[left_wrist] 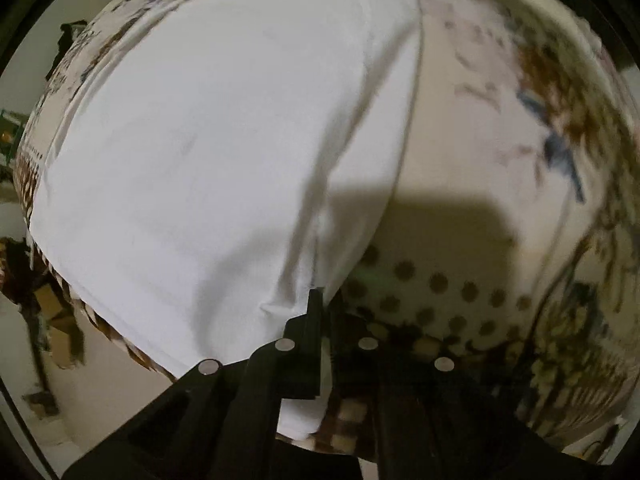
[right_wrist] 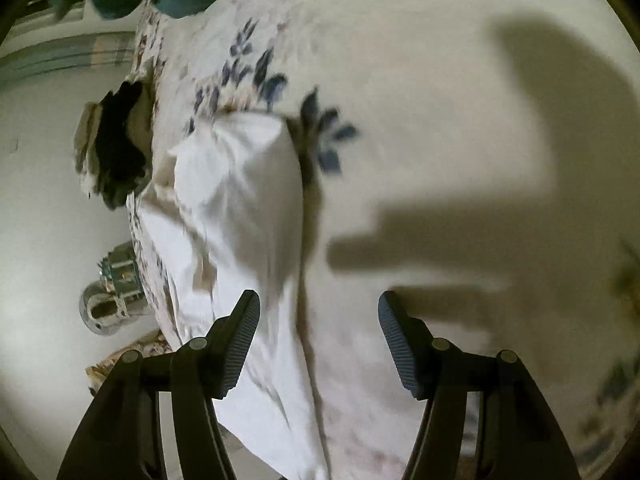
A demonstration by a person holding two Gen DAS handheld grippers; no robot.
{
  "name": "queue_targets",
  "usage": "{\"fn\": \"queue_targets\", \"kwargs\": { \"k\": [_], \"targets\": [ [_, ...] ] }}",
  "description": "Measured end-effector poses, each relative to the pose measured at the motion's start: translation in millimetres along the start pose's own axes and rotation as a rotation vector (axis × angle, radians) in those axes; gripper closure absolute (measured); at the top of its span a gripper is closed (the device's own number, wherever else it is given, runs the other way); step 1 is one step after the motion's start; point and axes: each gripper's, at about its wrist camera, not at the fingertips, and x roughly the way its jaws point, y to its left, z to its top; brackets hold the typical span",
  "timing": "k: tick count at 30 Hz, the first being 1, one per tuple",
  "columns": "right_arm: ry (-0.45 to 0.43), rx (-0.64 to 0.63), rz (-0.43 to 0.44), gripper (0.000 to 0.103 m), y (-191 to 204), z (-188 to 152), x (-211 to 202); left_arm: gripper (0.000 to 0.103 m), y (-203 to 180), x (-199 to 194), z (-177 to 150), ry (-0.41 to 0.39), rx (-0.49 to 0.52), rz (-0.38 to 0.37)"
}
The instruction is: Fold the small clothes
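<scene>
L gripper (left_wrist: 322,300): jaws pinched together on edge of white garment (left_wrist: 208,152), near its lower corner; points down at the bed.
R gripper (right_wrist: 318,320): jaws apart, nothing between pads; hangs above garment's right edge, not touching.
White garment: spread flat on floral bedspread (left_wrist: 500,120); one long edge runs top to bottom in L view; far corner bunched up in R view.
Bedspread edge: close past garment on the L side in R view, floor (right_wrist: 48,208) below.
Free room: bare bedspread wide to R of garment, only shadows there.
</scene>
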Motion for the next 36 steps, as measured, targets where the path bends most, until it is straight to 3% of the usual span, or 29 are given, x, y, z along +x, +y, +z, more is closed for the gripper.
{"fn": "queue_targets", "kwargs": {
  "k": [4, 7, 8, 16, 23, 29, 36],
  "targets": [
    [-0.015, -0.009, 0.013, 0.061, 18, 22, 26, 0.102, 16, -12, 6, -0.029, -0.013, -0.021],
    [-0.044, -0.030, -0.047, 0.091, 34, 30, 37, 0.102, 29, -19, 11, -0.040, -0.009, -0.020],
    [-0.050, -0.038, -0.063, 0.095, 38, 31, 38, 0.102, 35, -22, 11, -0.042, -0.012, -0.022],
    [-0.107, -0.067, -0.147, 0.097, 82, 16, 7, 0.103, 73, -70, 21, -0.084, -0.074, -0.089],
    [-0.122, -0.156, -0.275, 0.097, 177, 8, 0, 0.103, 167, -109, 43, -0.128, -0.201, -0.164],
    [-0.138, -0.222, -0.419, 0.097, 283, 16, 67, 0.103, 272, -95, 69, -0.127, -0.336, -0.236],
    [-0.112, -0.254, -0.586, 0.098, 360, 45, 182, 0.103, 362, -26, 93, -0.069, -0.385, -0.257]
  ]
}}
